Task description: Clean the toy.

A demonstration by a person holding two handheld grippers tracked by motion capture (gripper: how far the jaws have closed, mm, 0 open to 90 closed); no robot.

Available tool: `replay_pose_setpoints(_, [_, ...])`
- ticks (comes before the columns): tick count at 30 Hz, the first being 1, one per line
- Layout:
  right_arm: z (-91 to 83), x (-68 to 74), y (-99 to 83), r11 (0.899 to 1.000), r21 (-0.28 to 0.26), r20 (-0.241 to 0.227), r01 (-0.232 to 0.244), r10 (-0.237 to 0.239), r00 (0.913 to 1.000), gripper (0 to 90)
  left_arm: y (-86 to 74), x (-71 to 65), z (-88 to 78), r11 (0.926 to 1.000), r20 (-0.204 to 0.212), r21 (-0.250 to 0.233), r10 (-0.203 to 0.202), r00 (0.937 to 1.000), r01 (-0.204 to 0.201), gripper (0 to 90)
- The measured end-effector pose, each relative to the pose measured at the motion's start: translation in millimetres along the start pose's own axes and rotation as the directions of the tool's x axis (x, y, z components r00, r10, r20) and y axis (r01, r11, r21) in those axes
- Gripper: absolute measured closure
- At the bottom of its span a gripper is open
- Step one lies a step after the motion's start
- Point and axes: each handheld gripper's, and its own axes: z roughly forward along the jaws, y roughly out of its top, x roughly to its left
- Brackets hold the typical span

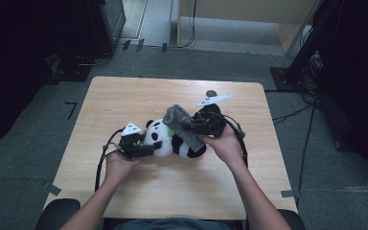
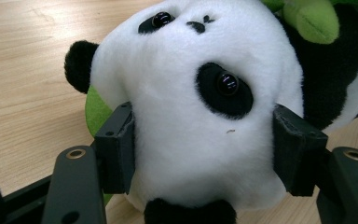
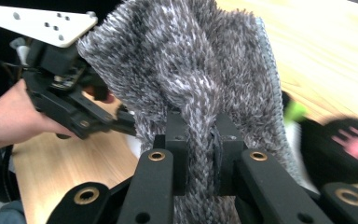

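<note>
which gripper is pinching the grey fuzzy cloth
The right gripper, jaws shut on the grey cloth; the left gripper clamps the panda's head instead.

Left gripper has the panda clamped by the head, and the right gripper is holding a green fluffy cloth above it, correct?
Not quite: the cloth is grey, not green, as the right gripper view shows, pinched in the right gripper. The rest holds: the left gripper clamps the panda by its head.
</note>
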Motion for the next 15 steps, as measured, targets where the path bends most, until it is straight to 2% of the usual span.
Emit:
replay_pose_setpoints(4, [24.0,12.2,11.2,0.999,0.041,0.0,0.033,-0.033,0.9995,80.9,-0.1,-0.2,0.0,1.0,-0.003,-0.002,0.002,1.0,-0.002,33.7])
replay_pose_setpoints(8, [49.1,17.9,18.7,0.995,0.099,0.019,0.029,-0.031,0.9993,80.9,-0.4,-0.1,0.0,1.0,-0.007,-0.006,-0.005,1.0,0.005,33.5])
replay_pose_setpoints(15, [84.8,27.5,25.5,0.988,0.154,0.035,0.032,-0.038,0.9987,80.1,0.5,-1.4,-0.3,0.9996,-0.027,-0.008,-0.028,0.9992,0.028,33.1])
